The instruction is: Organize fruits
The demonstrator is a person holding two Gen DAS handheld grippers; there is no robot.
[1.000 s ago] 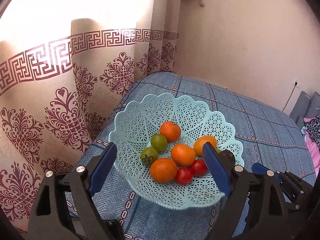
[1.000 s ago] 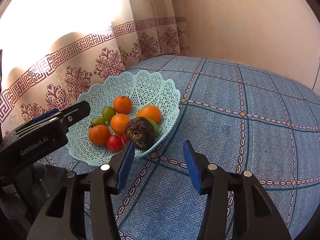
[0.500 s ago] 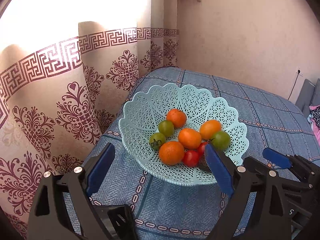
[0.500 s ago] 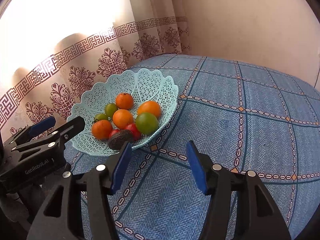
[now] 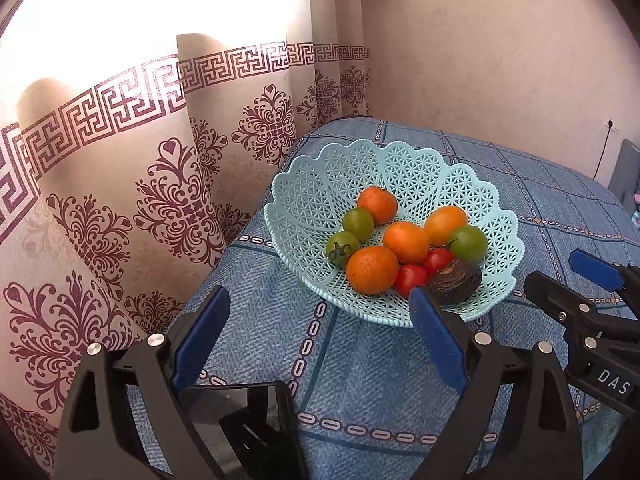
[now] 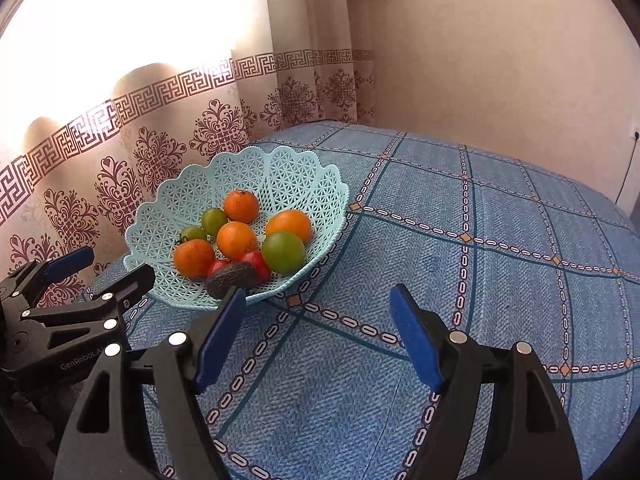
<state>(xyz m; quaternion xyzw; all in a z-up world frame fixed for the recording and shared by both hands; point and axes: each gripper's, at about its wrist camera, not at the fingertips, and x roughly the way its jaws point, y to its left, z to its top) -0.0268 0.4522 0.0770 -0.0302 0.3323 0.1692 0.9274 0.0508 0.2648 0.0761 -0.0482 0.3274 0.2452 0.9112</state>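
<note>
A light blue lattice basket (image 5: 400, 168) sits on the blue checked bedspread near the curtain. It holds several oranges (image 5: 372, 270), green tomatoes (image 5: 468, 244), red tomatoes (image 5: 412, 276) and a dark avocado (image 5: 456, 280) at its near rim. My left gripper (image 5: 316, 308) is open and empty, just short of the basket's near edge. The right gripper (image 6: 318, 300) is also open and empty, over the bedspread to the right of the basket (image 6: 260, 172), with the avocado (image 6: 232, 278) beyond its left finger. Each gripper shows at the other view's edge.
A cream curtain (image 5: 180, 184) with maroon patterns hangs along the bed's left edge. A plain wall (image 6: 500, 60) stands behind. The bedspread (image 6: 500, 260) stretches wide to the right of the basket. A dark folded object (image 5: 248, 420) lies below my left gripper.
The avocado, close to the right gripper's fingers a second ago, now lies in the basket's near side. Both grippers have drawn back from the basket and stay open.
</note>
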